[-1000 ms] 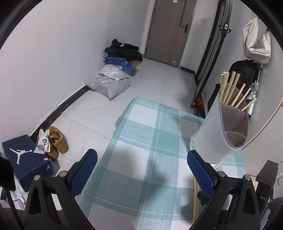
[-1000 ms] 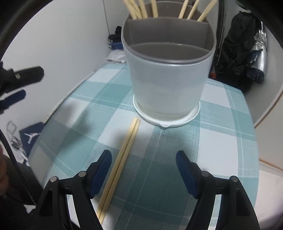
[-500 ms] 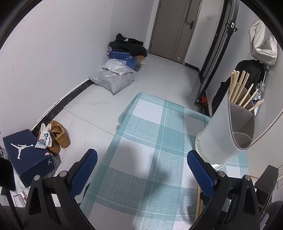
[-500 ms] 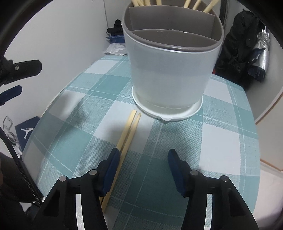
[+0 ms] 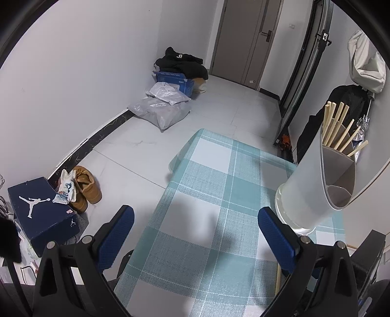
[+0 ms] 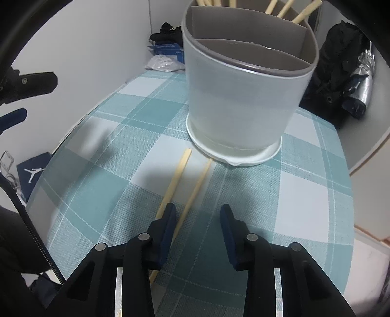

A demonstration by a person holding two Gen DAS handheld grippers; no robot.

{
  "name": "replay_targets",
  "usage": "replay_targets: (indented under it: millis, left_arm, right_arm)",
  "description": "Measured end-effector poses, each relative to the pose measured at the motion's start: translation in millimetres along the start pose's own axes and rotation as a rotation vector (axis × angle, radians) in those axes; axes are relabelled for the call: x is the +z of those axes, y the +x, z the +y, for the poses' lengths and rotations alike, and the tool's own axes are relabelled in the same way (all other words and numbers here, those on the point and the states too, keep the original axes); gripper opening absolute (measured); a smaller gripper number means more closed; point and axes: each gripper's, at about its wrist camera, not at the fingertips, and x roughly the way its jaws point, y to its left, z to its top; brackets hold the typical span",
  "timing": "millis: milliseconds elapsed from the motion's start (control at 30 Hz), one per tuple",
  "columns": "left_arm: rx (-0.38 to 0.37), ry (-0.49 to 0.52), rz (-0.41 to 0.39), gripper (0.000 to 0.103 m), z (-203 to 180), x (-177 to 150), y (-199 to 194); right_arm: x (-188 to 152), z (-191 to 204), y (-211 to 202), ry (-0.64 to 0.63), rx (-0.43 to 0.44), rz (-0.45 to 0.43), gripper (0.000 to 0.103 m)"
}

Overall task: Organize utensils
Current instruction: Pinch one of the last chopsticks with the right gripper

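Note:
Two wooden chopsticks lie on the teal checked tablecloth [image 6: 304, 195] in front of a white utensil holder [image 6: 243, 102] with a grey divided insert. Several chopsticks [image 6: 287, 7] stand in its back compartment. My right gripper [image 6: 198, 214] hangs low over the cloth and its jaws are closing. The right chopstick [image 6: 197, 185] runs into the gap between them, and neither pad presses on it. The left chopstick [image 6: 178, 175] passes by the left finger [image 6: 168, 219]. My left gripper [image 5: 195, 224] stands open over the cloth, holding nothing, with the holder [image 5: 314, 185] to its right.
The table's left edge drops to a tiled floor with a shoe box [image 5: 41, 212], brown shoes [image 5: 85, 187] and plastic bags [image 5: 160, 112]. A black bag [image 6: 341, 80] sits behind the holder. My left gripper's black finger [image 6: 26, 83] shows at the right wrist view's left edge.
The right gripper's jaws have narrowed a good deal. The two chopsticks, side by side before, now lie apart, one of them inside the jaws' gap. The left gripper has kept still.

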Motion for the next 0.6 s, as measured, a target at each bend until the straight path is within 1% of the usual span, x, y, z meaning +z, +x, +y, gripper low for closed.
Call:
replay_targets:
  millis: [100, 200, 233, 267, 400, 600]
  left_arm:
    - [0.003, 0.013, -0.009, 0.100, -2, -1, -1]
    - [0.014, 0.030, -0.017, 0.100, -3, -2, -3]
    - [0.015, 0.031, -0.018, 0.100, -4, -2, -3]
    - [0.015, 0.032, -0.018, 0.100, -3, -2, -3]
    - [0.011, 0.029, -0.017, 0.100, -2, -1, -3]
    - [0.022, 0.032, -0.026, 0.100, -3, -2, -2]
  right_arm:
    - [1, 3, 1, -0.013, 0.005, -0.005, 0.031]
    - [3, 4, 2, -0.024, 0.027, 0.005, 0.017]
    - [4, 4, 2, -0.028, 0.036, 0.011, 0.009]
    - [4, 4, 2, -0.031, 0.044, 0.018, 0.006]
    - [2, 0, 0, -0.026, 0.073, 0.045, 0.005]
    - [-11, -7, -8, -0.047, 0.068, 0.076, 0.005]
